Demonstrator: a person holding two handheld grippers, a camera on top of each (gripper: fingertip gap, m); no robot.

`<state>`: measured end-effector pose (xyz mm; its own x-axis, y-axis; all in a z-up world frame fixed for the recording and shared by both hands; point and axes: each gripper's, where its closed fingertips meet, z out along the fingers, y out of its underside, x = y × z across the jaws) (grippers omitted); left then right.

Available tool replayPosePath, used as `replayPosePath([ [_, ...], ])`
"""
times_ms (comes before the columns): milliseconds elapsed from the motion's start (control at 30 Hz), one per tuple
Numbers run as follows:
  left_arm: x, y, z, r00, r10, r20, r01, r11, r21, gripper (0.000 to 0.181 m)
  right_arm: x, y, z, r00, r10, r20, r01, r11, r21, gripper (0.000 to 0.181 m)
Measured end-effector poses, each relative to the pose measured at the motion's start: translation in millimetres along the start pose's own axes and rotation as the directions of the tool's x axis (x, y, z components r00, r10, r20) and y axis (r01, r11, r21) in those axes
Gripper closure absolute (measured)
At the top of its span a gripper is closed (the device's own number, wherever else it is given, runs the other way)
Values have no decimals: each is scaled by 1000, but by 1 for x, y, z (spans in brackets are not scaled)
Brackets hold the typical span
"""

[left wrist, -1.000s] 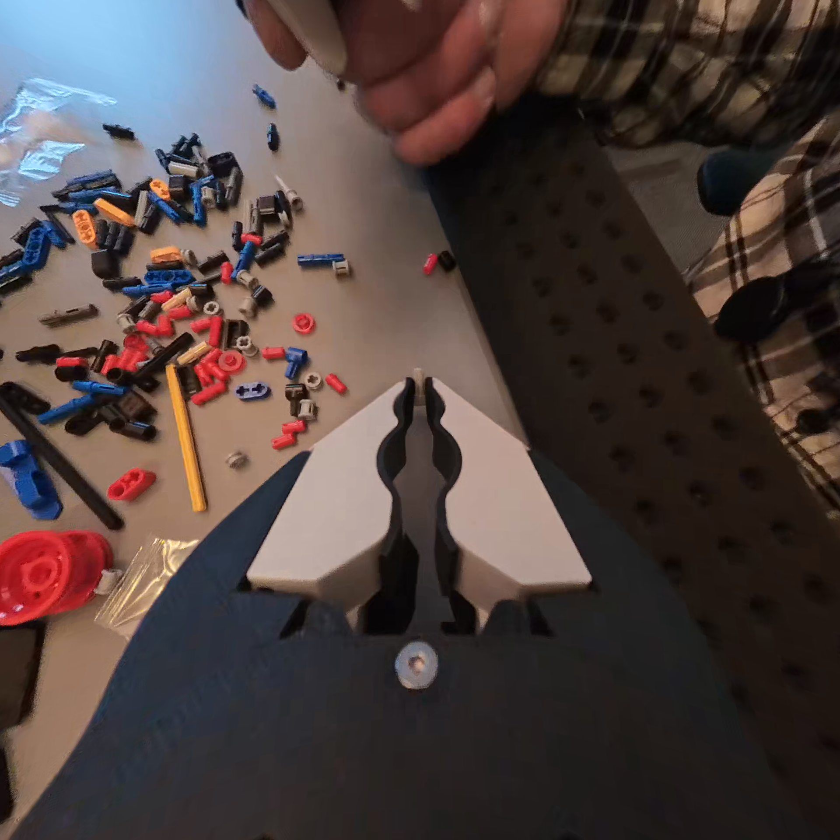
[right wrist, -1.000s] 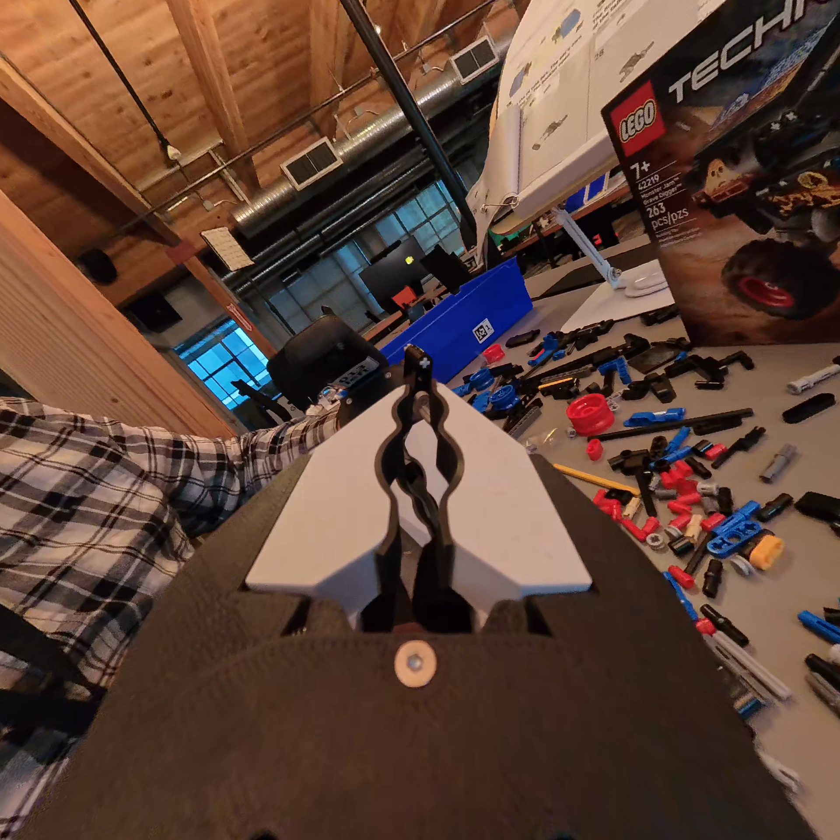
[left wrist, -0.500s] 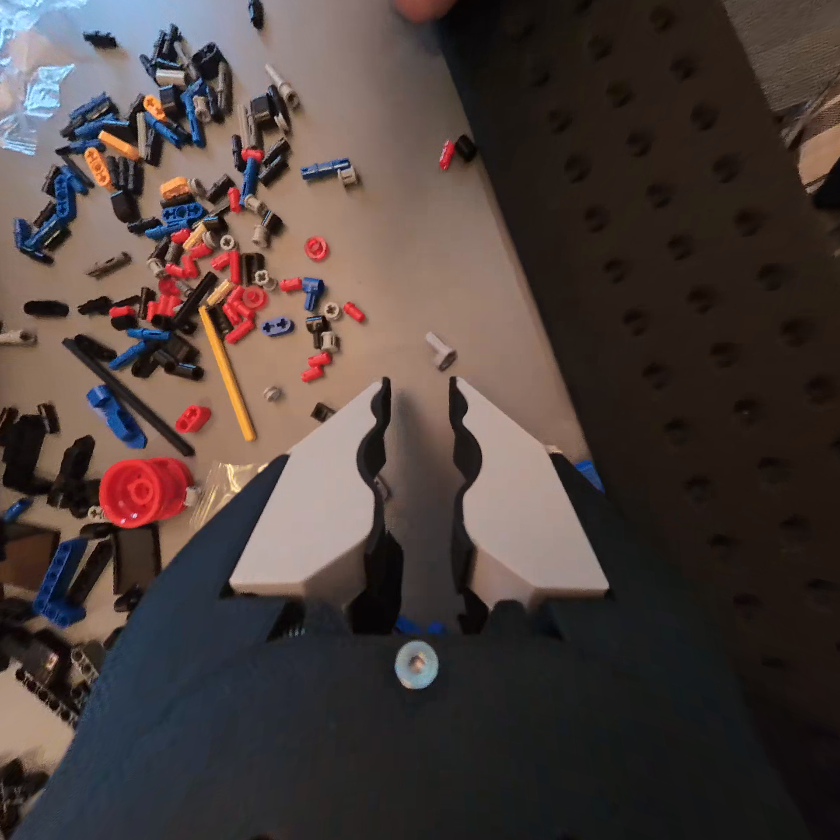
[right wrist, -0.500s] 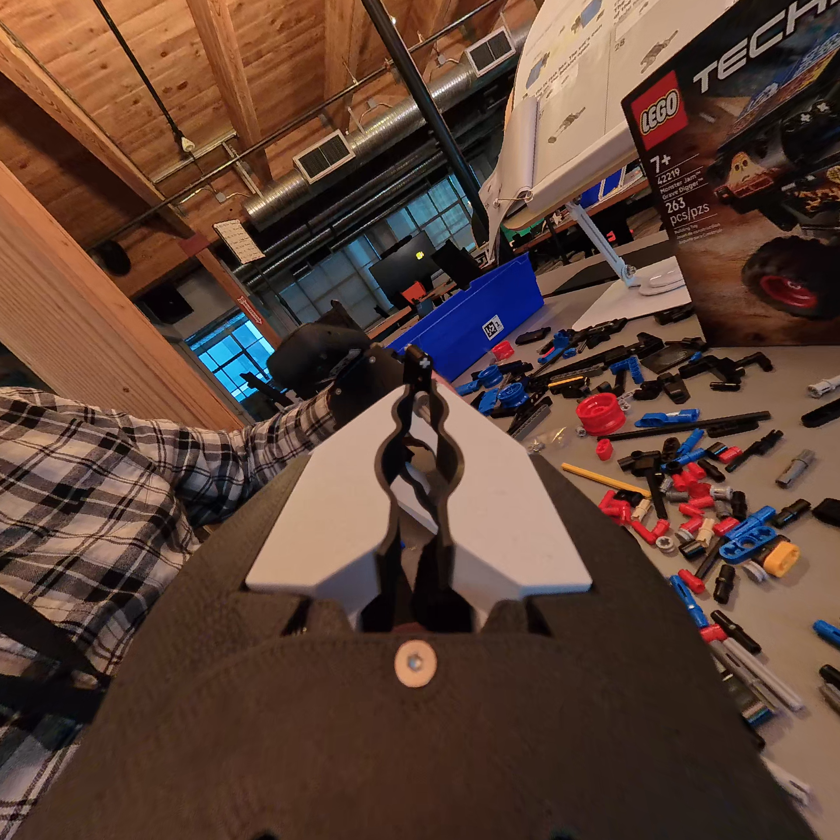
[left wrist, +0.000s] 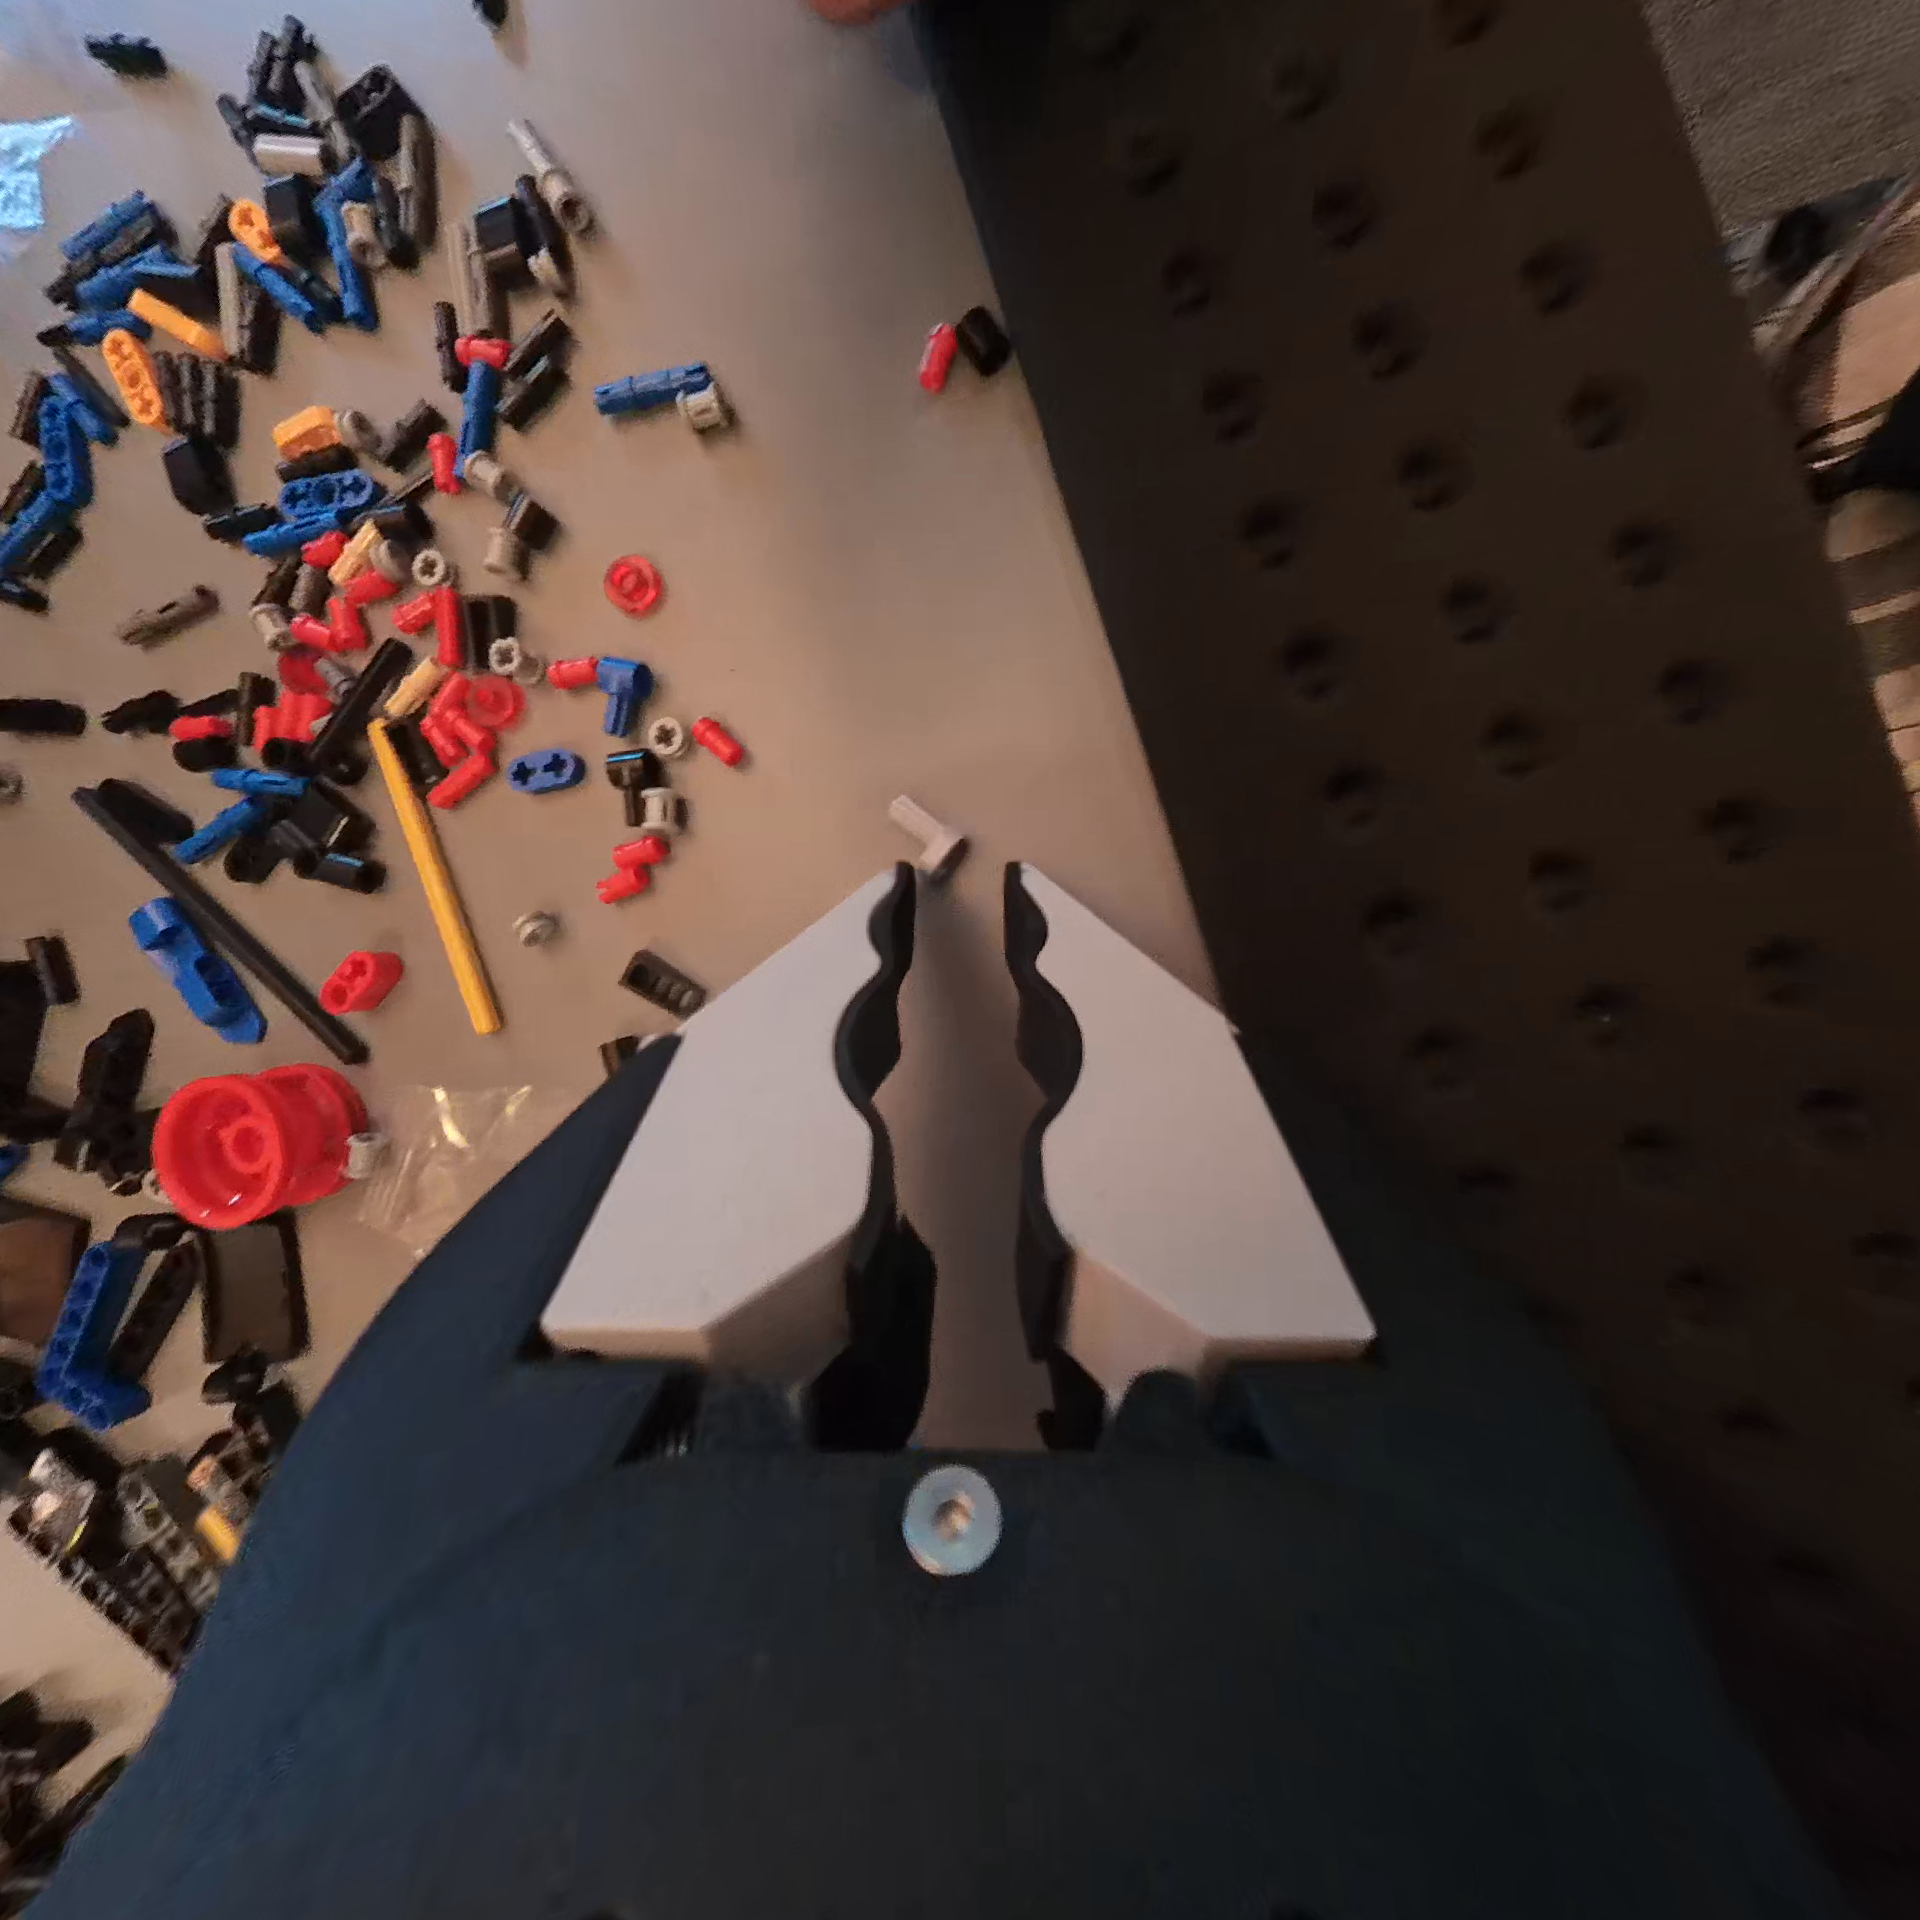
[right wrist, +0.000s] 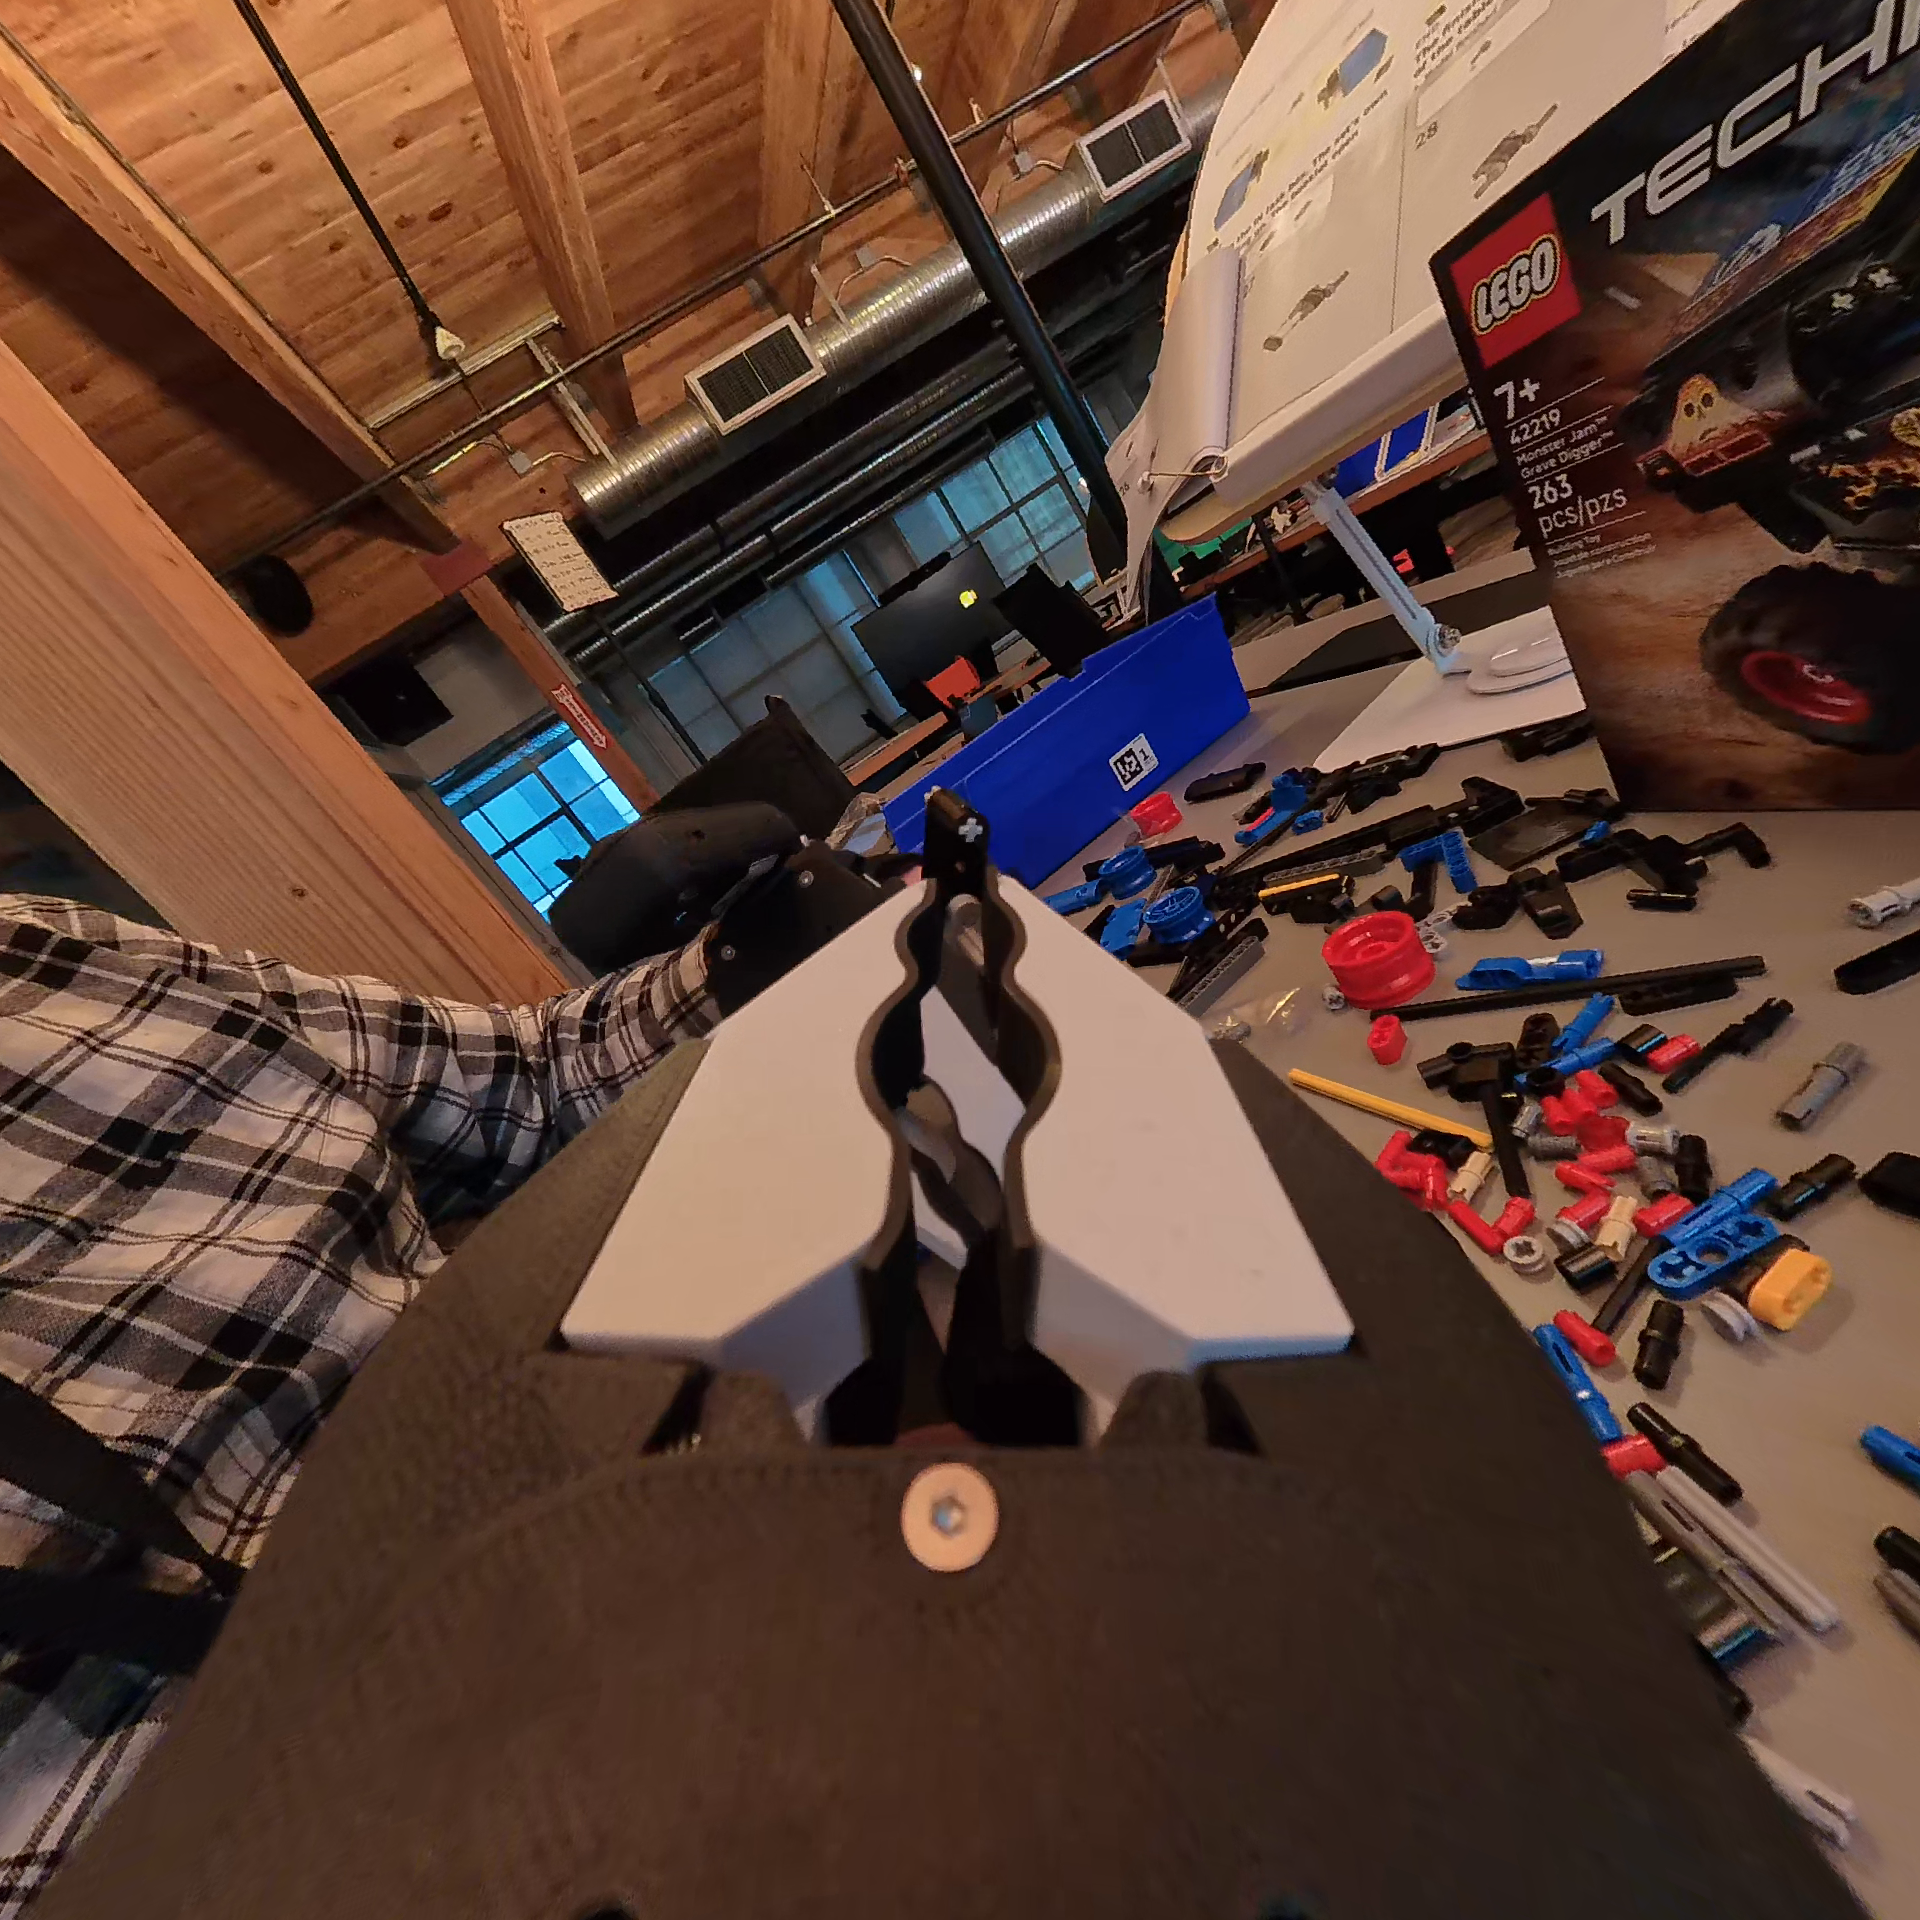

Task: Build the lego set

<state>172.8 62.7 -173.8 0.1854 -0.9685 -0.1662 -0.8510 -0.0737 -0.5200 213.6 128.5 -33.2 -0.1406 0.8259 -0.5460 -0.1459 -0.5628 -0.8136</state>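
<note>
In the left wrist view my left gripper is open and empty, low over the grey table. A small grey pin lies on the table just ahead of its fingertips. Many loose Lego pieces are scattered to its left, with a red wheel and a yellow axle. In the right wrist view my right gripper is shut on a black piece with a cross hole, held up above the table. The left gripper shows just beyond it, on a plaid sleeve.
A dark perforated panel fills the right side of the left wrist view. In the right wrist view the Lego box stands at the right, with an instruction booklet on a stand, a blue bin and loose pieces. Left tips to right tips: about 15 cm. It is some 10 cm from my left tips to the yellow axle. It is also in sight in the right wrist view.
My left gripper opened and let go of the small grey pin, which now lies on the table just ahead of its tips. The right gripper still holds the black piece, barely moved.
</note>
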Motion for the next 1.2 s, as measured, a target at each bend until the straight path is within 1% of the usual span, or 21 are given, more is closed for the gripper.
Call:
replayPosePath([
  [33,4,-3,0,1000,-4,-13,4,1000,12,166,0,0,0,1000,0,1,0,1000,0,176],
  [133,-1,2,-2,999,-20,30,20,1000,-15,163,0,0,0,1000,-1,3,1,1000,-2,175],
  [200,-4,0,-5,996,-78,40,78,997,7,162,-1,1,0,1000,-2,4,2,1000,-2,175],
  [267,-6,-4,-10,997,-67,49,66,997,30,162,-1,1,0,1000,-3,5,3,1000,-2,175],
  [300,-8,-7,-11,997,-45,57,43,999,34,164,-1,1,0,1000,-3,6,3,1000,-2,175],
  [367,-9,-12,-10,997,65,52,-66,997,32,169,-1,1,0,1000,-5,6,5,1000,-3,175],
  [433,-18,-7,-5,983,176,58,-175,984,-33,172,-1,1,0,1000,-5,6,5,1000,-1,175],
  [467,-20,-5,-3,975,220,38,-218,975,-51,172,-1,0,0,1000,-5,6,5,1000,1,176],
  [500,-20,-3,-2,971,238,0,-238,970,-54,172,-1,0,-1,1000,-5,6,5,1000,4,176],
  [533,-17,-2,-2,968,242,-63,-245,969,-46,169,-1,0,-1,1000,-5,6,5,1000,7,176],
  [633,-19,-12,-5,944,311,-114,-312,950,7,164,-2,-1,-2,1000,-6,7,6,1000,12,176],
  [700,-17,-13,-2,924,362,-126,-364,931,1,162,-2,-1,-2,1000,-5,9,5,1000,12,176],
  [767,-16,-9,3,909,394,-134,-402,915,-32,163,-2,-1,-2,1000,-3,11,3,1000,13,176],
  [800,-15,-8,5,907,399,-136,-407,913,-37,163,-2,-1,-2,1000,-2,13,2,1000,14,176],
  [867,-9,-12,7,909,390,-146,-394,919,-1,161,-3,-1,-2,1000,-3,16,3,1000,15,176],
  [967,-3,-14,9,907,396,-139,-399,917,12,160,-3,-1,-3,1000,-2,20,2,1000,16,175],
  [1033,-1,-15,9,909,395,-132,-397,918,12,163,-3,-1,-2,1000,-1,22,1,1000,15,176],
  [1133,0,-15,11,918,378,-117,-381,924,-4,175,-3,-1,-3,1000,-2,22,2,1000,16,176],
  [1200,0,-17,12,933,349,-91,-350,937,-4,176,-4,-2,-3,1000,-3,22,3,1000,20,176],
])
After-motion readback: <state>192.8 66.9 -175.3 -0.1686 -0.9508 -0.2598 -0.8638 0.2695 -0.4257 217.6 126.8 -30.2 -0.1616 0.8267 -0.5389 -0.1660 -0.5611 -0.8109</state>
